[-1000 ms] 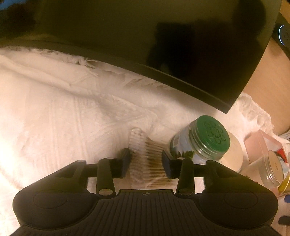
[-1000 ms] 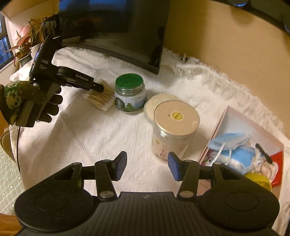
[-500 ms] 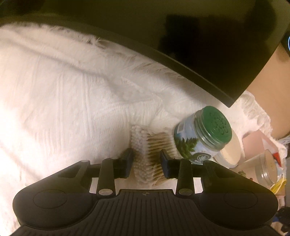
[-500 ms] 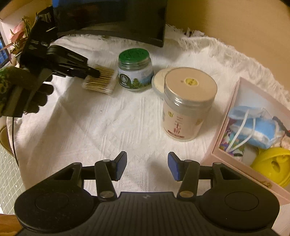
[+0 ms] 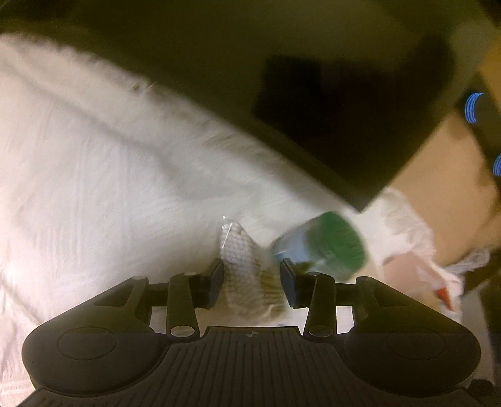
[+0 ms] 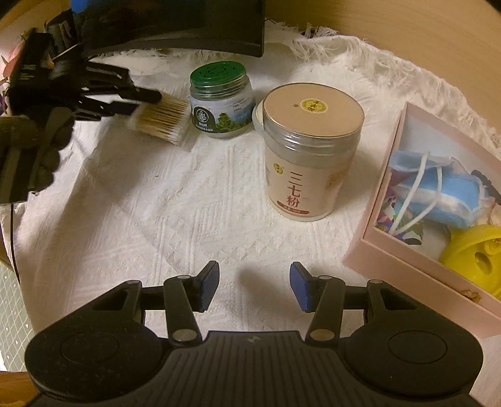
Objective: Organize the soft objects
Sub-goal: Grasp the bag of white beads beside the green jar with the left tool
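A clear bag of cotton swabs sits between the fingers of my left gripper, which is shut on it. In the right wrist view the same bag hangs tilted from the left gripper, its near end lifted off the white cloth. My right gripper is open and empty, low over the cloth. A pink box at the right holds a blue face mask and a yellow ball.
A green-lidded jar stands right beside the swab bag, also in the left wrist view. A tall tan-lidded canister stands in front of a flat round tin. A dark monitor stands at the back.
My left gripper has closed on the swab bag and tipped it up; its view is motion-blurred. My right gripper has moved forward and lower, closer to the canister and the box.
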Demonstrator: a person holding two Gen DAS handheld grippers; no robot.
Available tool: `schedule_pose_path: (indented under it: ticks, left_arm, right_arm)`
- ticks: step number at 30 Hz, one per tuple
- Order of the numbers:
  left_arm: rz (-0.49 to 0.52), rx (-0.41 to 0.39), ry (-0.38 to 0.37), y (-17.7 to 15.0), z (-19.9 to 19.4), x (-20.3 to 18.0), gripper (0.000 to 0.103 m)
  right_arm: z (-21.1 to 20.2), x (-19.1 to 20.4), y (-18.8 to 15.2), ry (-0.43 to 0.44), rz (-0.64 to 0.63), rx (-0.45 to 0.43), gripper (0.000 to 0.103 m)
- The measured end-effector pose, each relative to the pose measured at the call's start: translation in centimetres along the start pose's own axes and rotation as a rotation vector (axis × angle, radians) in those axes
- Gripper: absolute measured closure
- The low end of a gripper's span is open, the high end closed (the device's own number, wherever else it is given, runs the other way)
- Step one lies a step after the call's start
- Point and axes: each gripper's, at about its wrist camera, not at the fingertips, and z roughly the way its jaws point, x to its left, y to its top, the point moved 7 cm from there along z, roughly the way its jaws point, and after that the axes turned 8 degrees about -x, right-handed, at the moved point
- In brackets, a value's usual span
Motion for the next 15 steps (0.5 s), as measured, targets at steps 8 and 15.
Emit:
schedule_pose_path:
  ticks: [8,15]
  left_arm:
    - [0.173,0.026,0.044,-0.8,1.7,-3.8,0.06]
    - [0.169,0.045,0.151,-1.4,4.0,-2.8,0.063]
  right_arm:
    - [0.1,0.7,-0.4,-0.002,-0.004,0.014,0.053]
    - [-1.2,0.6,0.5,-0.007,-0.007,-0.016,0.053]
